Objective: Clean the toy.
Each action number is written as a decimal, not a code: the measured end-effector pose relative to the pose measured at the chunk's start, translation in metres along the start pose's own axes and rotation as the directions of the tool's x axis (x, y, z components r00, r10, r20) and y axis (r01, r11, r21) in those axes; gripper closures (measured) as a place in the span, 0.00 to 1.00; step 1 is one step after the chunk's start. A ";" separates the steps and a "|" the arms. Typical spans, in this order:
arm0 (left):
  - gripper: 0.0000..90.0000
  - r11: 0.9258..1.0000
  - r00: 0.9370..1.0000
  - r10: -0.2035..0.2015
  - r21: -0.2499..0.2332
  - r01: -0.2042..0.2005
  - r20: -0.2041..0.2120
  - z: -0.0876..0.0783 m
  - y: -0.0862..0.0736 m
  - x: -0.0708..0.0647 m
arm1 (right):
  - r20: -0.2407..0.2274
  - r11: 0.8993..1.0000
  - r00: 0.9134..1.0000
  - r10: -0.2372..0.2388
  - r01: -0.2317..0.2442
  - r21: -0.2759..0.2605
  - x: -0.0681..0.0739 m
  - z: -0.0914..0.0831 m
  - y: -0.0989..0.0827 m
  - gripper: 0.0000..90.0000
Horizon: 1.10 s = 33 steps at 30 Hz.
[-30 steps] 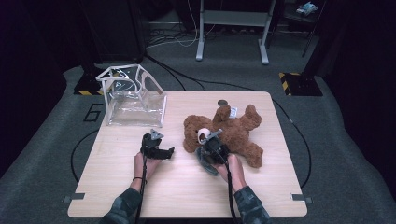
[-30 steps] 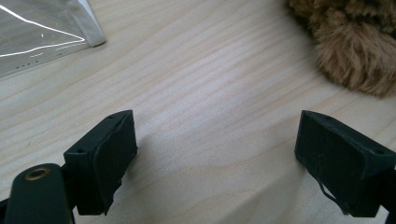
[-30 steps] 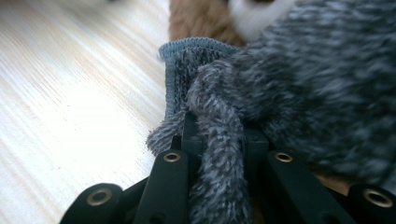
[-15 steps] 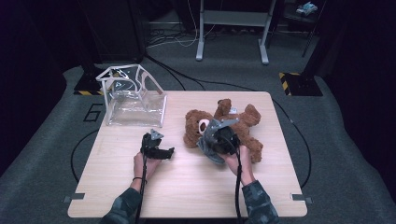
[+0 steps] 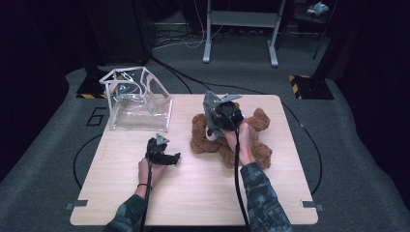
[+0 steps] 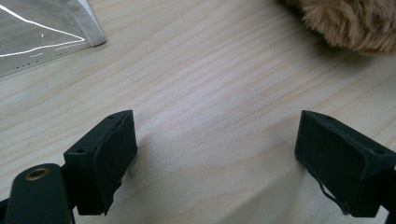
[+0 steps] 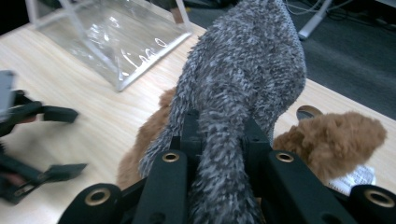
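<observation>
Right gripper view has the right gripper clamped narrow on a grey fuzzy cloth, lifted over the brown teddy bear near the table's right half; its long axis runs away from the jaws toward the clear plastic bag at the far left corner; the left gripper rests nearer that bag, jaws wide and empty; the bear's head lies between.

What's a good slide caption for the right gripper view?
Right gripper clamped on a grey fuzzy cloth, above the brown teddy bear.
</observation>
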State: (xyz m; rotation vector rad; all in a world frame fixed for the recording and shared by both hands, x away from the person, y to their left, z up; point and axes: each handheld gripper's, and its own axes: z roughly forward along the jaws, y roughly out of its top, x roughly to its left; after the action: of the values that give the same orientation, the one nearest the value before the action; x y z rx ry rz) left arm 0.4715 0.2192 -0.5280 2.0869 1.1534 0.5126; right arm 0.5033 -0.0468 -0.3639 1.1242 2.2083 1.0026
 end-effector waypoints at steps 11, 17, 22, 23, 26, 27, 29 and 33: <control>0.14 1.000 1.000 0.002 -0.004 -0.002 -0.005 0.000 0.000 0.000 | -0.102 0.995 0.995 0.009 0.002 0.101 0.015 0.039 -0.009 0.85; 0.14 1.000 1.000 0.000 -0.006 0.000 -0.006 0.000 0.000 0.000 | -0.180 0.991 0.984 -0.021 0.044 0.127 0.034 0.035 -0.024 0.85; 0.14 1.000 1.000 -0.006 -0.011 0.006 -0.007 0.001 0.000 0.000 | -0.222 0.988 0.974 -0.035 0.067 0.142 0.046 0.037 -0.042 0.85; 0.14 1.000 1.000 -0.005 -0.010 0.005 -0.007 0.001 0.000 0.000 | -0.226 0.987 0.973 -0.036 0.070 0.146 0.049 0.038 -0.046 0.85; 0.14 1.000 1.000 -0.006 -0.011 0.006 -0.007 0.001 0.000 0.000 | -0.244 0.985 0.969 -0.024 0.064 0.158 0.053 0.041 -0.059 0.86; 0.14 1.000 1.000 -0.005 -0.010 0.005 -0.007 0.001 0.000 0.000 | -0.250 0.984 0.968 -0.024 0.067 0.163 0.054 0.042 -0.064 0.86; 0.14 1.000 1.000 -0.005 -0.010 0.005 -0.007 0.001 0.000 0.000 | -0.264 0.983 0.964 -0.012 0.060 0.174 0.054 0.044 -0.074 0.86; 0.14 1.000 1.000 0.000 -0.006 0.000 -0.006 0.000 0.000 0.000 | -0.283 0.977 0.959 0.022 0.040 0.211 0.055 0.050 -0.091 0.86</control>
State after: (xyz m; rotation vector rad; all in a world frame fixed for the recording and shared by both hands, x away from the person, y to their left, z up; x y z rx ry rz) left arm 0.4718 0.2190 -0.5282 2.0816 1.1538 0.5222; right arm 0.4620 -0.0183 -0.4705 1.1176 2.6010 0.9920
